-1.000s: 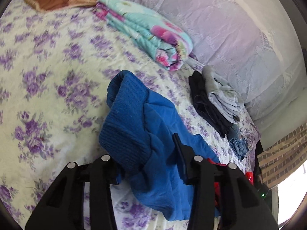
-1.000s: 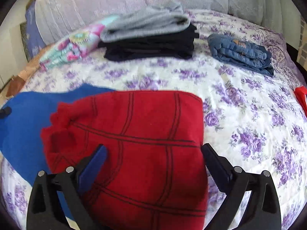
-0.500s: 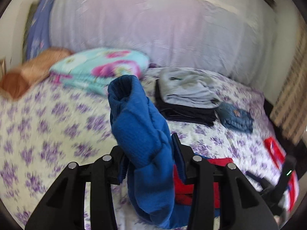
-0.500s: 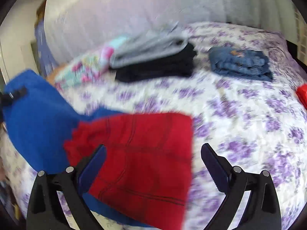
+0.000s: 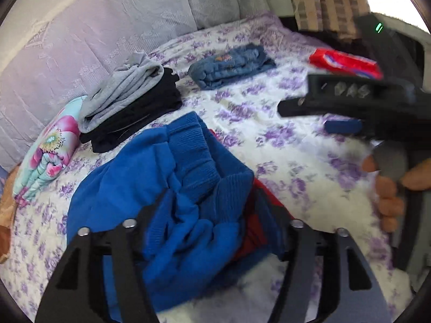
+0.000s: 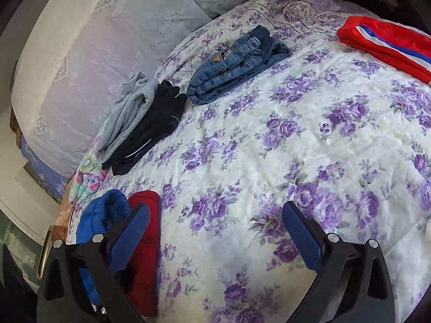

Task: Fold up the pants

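Left wrist view: our left gripper has just been spreading its jaws, with the bunched blue pants lying between them, no longer pinched.

Nearest us, those pants rest on the floral bedspread over a red garment. Our right gripper stands wide apart with nothing between its pads, over bare bedspread. Farther off lie a grey-and-black folded stack, folded jeans with a small patch we cannot read, and a red striped garment. No writing is legible.
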Demonstrator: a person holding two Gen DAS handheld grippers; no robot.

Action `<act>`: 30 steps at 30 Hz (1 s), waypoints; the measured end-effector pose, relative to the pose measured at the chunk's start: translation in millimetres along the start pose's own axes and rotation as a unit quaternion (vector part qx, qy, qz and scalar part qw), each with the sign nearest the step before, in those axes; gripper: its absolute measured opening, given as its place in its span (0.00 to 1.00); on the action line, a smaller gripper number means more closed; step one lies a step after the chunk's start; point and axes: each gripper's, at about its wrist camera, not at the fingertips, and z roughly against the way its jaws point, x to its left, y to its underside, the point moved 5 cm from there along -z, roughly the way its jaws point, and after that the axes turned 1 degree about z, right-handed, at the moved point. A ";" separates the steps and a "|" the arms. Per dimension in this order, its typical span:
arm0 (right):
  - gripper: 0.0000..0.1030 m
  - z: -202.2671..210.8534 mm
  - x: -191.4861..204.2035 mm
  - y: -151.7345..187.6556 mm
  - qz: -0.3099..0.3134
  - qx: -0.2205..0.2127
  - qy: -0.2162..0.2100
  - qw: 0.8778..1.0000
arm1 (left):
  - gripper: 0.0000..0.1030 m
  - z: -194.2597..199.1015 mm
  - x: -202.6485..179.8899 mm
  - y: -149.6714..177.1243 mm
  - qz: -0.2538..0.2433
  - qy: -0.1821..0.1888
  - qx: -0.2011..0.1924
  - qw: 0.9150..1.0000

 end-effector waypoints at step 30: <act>0.96 -62.2 133.2 4.9 0.269 0.018 0.081 0.960 | 0.89 7.7 94.2 33.7 0.174 -0.034 0.033 0.984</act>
